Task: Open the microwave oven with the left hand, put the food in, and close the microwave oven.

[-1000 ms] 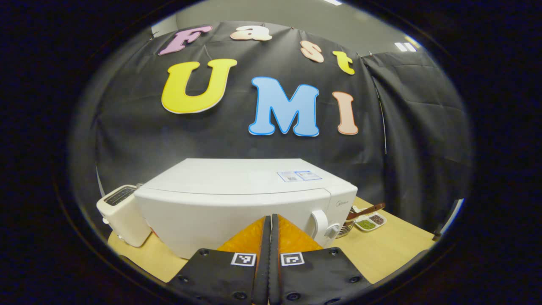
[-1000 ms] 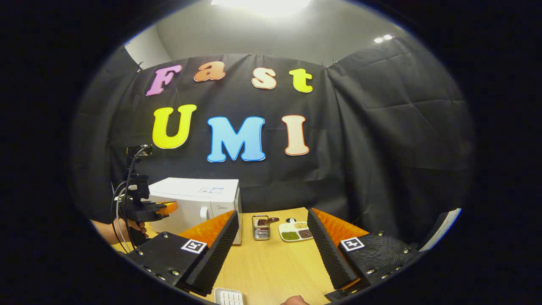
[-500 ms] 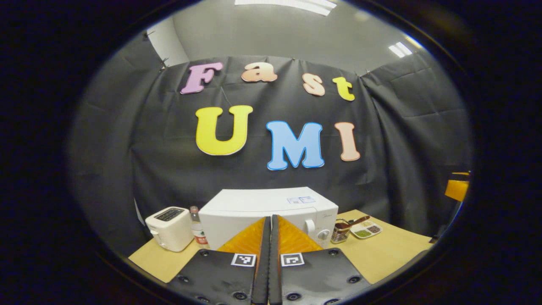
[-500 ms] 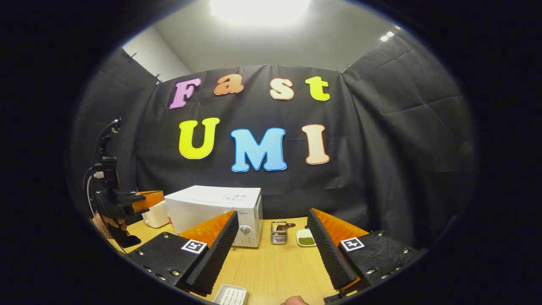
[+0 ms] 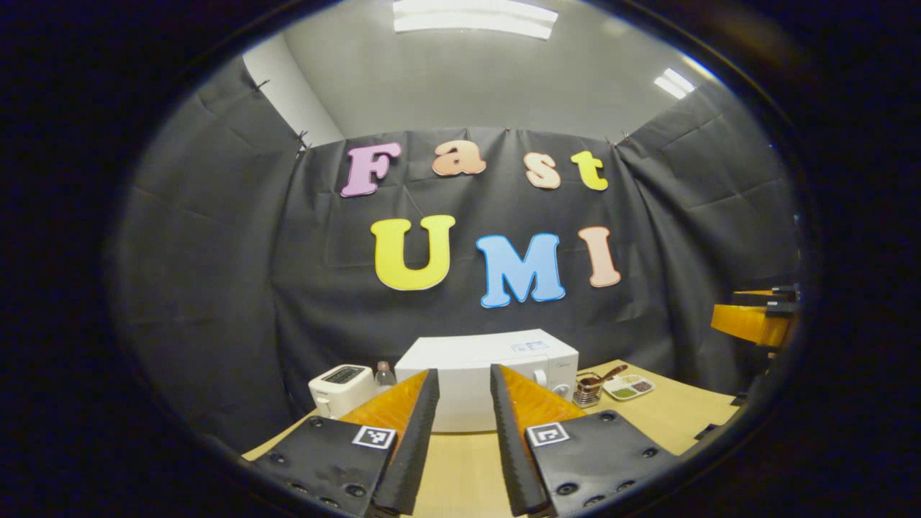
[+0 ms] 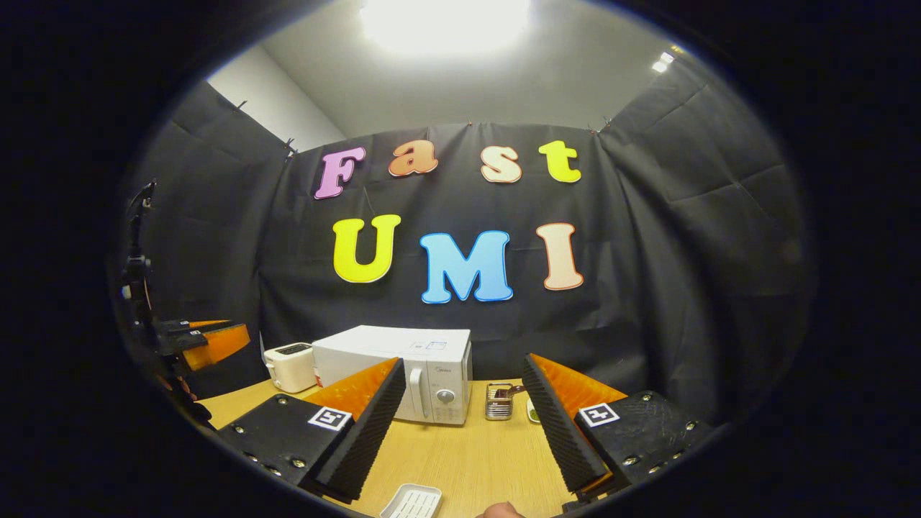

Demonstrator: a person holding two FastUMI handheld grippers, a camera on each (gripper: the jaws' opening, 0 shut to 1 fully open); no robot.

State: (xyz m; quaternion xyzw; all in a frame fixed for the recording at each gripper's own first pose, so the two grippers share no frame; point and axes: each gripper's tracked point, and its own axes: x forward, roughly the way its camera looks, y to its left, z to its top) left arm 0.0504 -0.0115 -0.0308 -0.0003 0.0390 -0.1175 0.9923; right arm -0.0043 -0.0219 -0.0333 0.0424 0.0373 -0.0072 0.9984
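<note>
Microwave oven (image 5: 489, 378) shut, standing at the back of the table (image 5: 669, 417), both grippers held off from it.

Seen from the left gripper view, the left gripper (image 5: 460, 432) has its fingers parted with nothing between them, and the oven lies straight ahead, well apart, its long side running across the line of approach. Its handle (image 6: 415, 392) and dial sit at the oven's right end, so the left gripper would likely need to angle rightward to reach it. The right gripper (image 6: 460, 424) is spread wide and empty, with the oven ahead and to its left. A toaster (image 5: 342, 387) stands just left of the oven. No food can be told for certain.
</note>
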